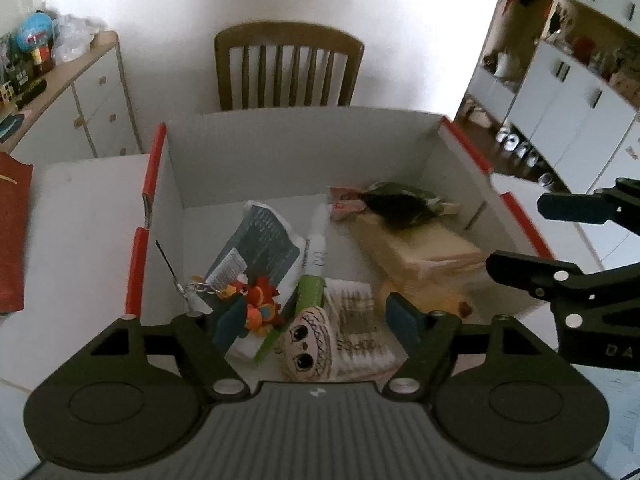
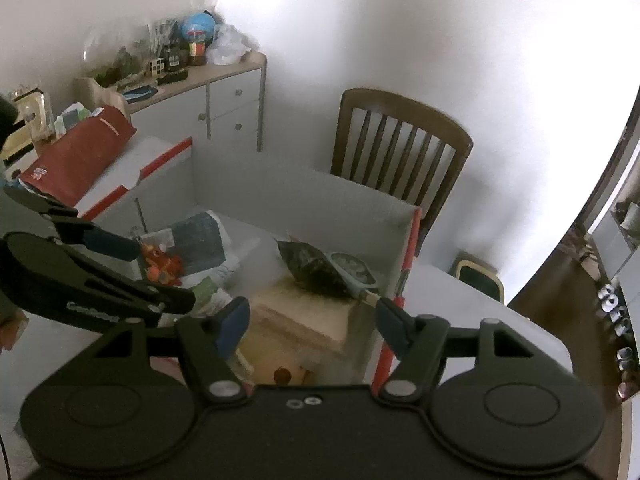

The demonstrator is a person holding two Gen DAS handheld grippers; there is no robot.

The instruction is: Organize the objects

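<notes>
Holding doll head point(image 1: 307, 343), tan block point(image 1: 424, 250), dark bag point(image 1: 400, 204): white box point(image 1: 288, 152); both claws point(image 1: 316, 320) point(image 2: 310, 322) released.

Right gripper point(image 1: 560, 236) cut off by right edge in left wrist view. Doll-face item point(image 1: 307, 344) lower part hidden behind gripper body. Print on dark packet point(image 1: 260, 240) too blurred to read. Sideboard clutter point(image 2: 176, 52) indistinct.

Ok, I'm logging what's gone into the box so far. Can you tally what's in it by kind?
In the white cardboard box, as far as the two views show:
Printed packets or sachets: 3 (grey-printed packet, dark crinkly bag, pink sachet)
Wooden block: 1
Toys or figures: 2 (red-orange keychain, big-eyed doll face)
Pen-like tube: 1
Total: 7, with more half-hidden items.
</notes>
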